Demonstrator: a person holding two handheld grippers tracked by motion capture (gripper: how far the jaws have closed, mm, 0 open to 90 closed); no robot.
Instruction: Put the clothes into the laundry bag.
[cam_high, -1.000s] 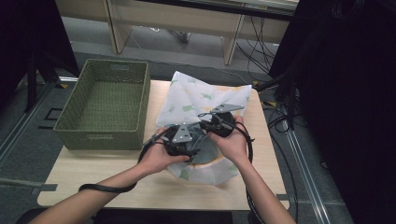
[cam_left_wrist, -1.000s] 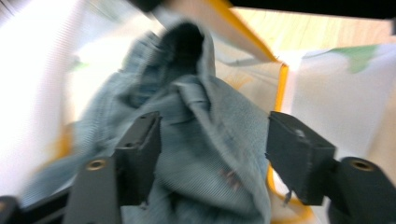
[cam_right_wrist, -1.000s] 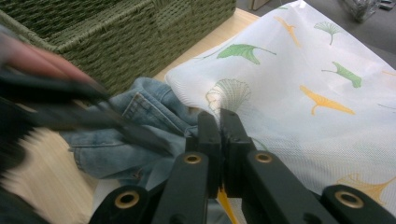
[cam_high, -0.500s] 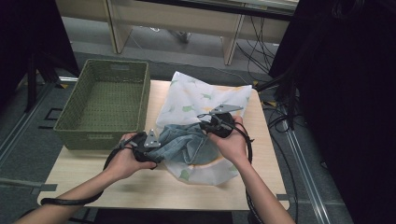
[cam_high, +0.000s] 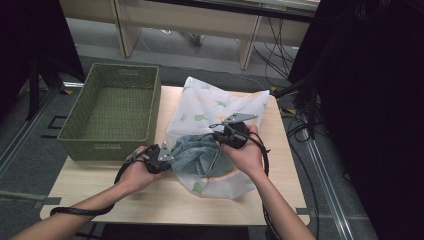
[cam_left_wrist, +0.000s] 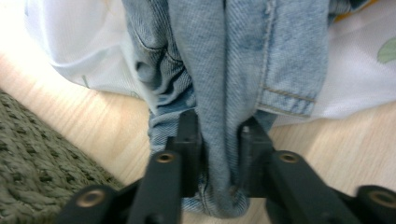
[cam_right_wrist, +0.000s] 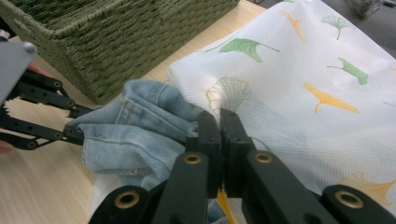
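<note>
The denim garment (cam_high: 200, 156) lies bunched at the centre of the high view, half inside a white mesh laundry bag (cam_high: 220, 107). It looks soft, floppy and fairly heavy, so thick seams or hems give the surest hold. The left gripper (cam_left_wrist: 219, 140) has just closed on a denim fold; the right gripper (cam_right_wrist: 219, 135) pinches the bag's edge. A green wicker basket (cam_high: 80, 131) sits to the left.

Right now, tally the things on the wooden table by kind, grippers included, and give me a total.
Green woven basket: 1
White mesh bag with leaf print: 1
Light blue denim garment: 1
Black two-jaw grippers, left gripper and right gripper: 2
Total: 5
</note>
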